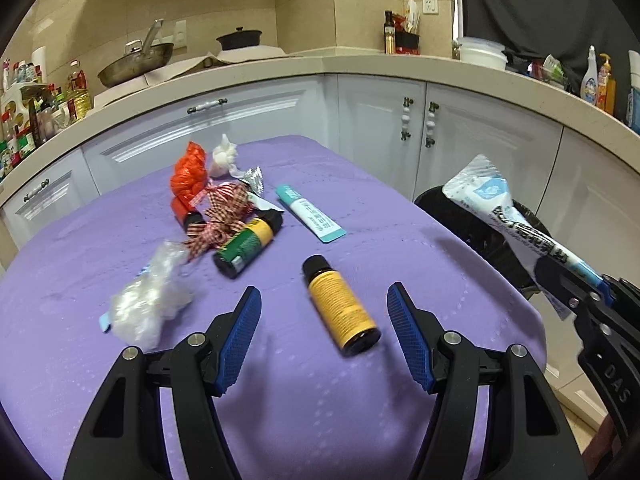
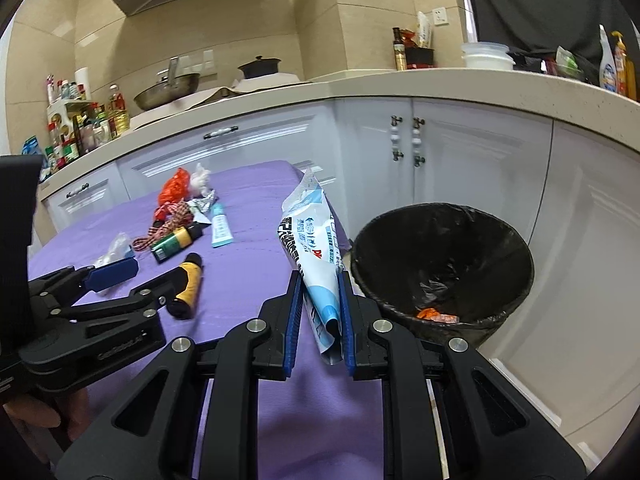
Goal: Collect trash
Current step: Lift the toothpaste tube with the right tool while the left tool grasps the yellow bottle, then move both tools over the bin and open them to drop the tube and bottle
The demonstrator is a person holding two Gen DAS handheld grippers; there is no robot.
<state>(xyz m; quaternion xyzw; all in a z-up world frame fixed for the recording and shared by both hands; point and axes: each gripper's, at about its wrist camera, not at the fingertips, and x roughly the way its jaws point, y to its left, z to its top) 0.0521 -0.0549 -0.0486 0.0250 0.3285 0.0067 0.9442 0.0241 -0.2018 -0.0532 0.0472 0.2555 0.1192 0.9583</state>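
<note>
Across a purple cloth-covered table (image 1: 360, 420), soft and faintly dotted, with white panelled cabinets (image 1: 380, 128) and a speckled stone counter (image 1: 400, 66) curving behind. Beside the table's right edge, a round bin (image 2: 516, 276) lined with glossy black plastic, something orange at the bottom. Pinched in the right gripper (image 2: 320, 280), a crinkled white-and-blue plastic wrapper (image 2: 308, 232), flat and long, upper end sticking up, held just left of the bin's rim, not yet over the opening; jaws narrow, blue ribbed pads pressed against both sides of the film. Low over the table, the left gripper (image 1: 324, 300), jaws standing wide and holding nothing, blue ridged pads either side of a small yellow-labelled bottle (image 1: 340, 304) with a black cap, lying on its side on the cloth, between the fingers in view but apart from both. Farther back, a loose heap: a crumpled clear plastic bag (image 1: 148, 304), a scrunched orange bag (image 1: 188, 176), a red-and-white checked ribbon (image 1: 224, 208), a green-and-yellow cylindrical bottle (image 1: 248, 246) on its side, a flat teal-and-white sachet (image 1: 310, 212), a white tissue wad (image 1: 224, 156) and a bit of silver foil (image 1: 254, 178).
</note>
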